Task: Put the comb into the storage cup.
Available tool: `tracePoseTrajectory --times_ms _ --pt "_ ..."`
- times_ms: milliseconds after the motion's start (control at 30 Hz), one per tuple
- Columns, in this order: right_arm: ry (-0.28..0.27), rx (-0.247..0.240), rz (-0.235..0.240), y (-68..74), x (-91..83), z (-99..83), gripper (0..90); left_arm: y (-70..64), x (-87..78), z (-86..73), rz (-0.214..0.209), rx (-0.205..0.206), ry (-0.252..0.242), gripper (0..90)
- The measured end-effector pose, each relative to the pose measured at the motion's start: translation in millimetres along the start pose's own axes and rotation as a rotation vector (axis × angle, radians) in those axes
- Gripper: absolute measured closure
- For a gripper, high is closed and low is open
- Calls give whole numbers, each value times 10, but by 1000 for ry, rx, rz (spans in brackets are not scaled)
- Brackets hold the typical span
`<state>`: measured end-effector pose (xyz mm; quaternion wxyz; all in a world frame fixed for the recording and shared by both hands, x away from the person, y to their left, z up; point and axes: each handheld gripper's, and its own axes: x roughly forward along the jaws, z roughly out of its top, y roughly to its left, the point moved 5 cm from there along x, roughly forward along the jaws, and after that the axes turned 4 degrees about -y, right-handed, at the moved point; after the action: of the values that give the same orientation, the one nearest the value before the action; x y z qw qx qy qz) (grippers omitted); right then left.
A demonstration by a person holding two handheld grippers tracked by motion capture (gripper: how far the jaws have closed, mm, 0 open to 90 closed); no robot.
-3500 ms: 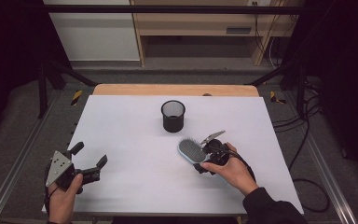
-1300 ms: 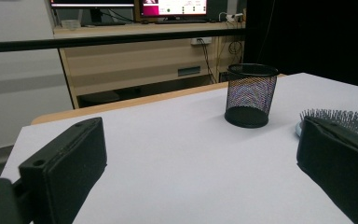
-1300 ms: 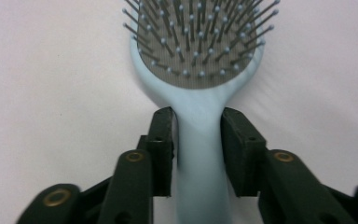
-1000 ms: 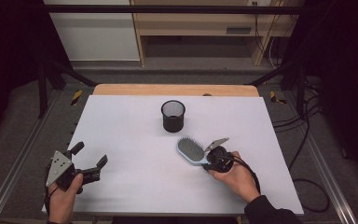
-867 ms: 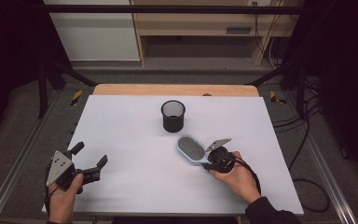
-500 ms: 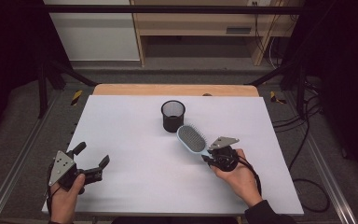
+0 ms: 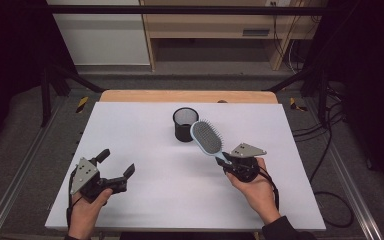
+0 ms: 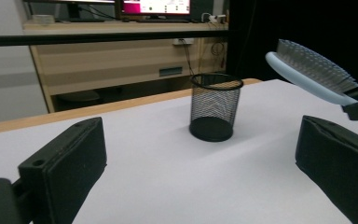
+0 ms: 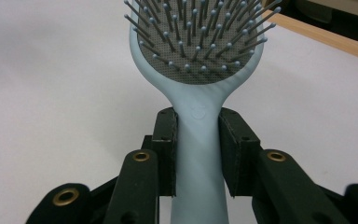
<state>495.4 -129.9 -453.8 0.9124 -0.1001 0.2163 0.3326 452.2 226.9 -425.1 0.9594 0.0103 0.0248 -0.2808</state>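
The hairbrush point(image 7: 207, 138) is clamped by its handle in the right gripper point(image 7: 228, 162) and held off the table point(image 7: 170, 195), just beside the cup point(image 7: 185, 124) (black mesh). The left gripper point(image 7: 115, 165) is held wide open.

I can't read any text from here. The hairbrush point(image 9: 198, 135) carries a small round embossed mark at the neck of its handle, too faint for me to make out. The monitor point(image 8: 154, 6) on the far desk glows pink with tiny rows, all too small to read.
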Motion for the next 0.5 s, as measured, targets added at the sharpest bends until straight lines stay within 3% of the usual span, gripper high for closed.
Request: tracePoseTrajectory --times_ms 267,367,500 --pt "-41 -21 13 158 39 75 697 -207 259 148 -56 2 13 24" --pt "-62 -20 8 179 48 109 697 -284 365 207 -94 -51 7 24" --pt "-78 -15 3 195 52 119 697 -402 480 294 -130 -46 9 25"
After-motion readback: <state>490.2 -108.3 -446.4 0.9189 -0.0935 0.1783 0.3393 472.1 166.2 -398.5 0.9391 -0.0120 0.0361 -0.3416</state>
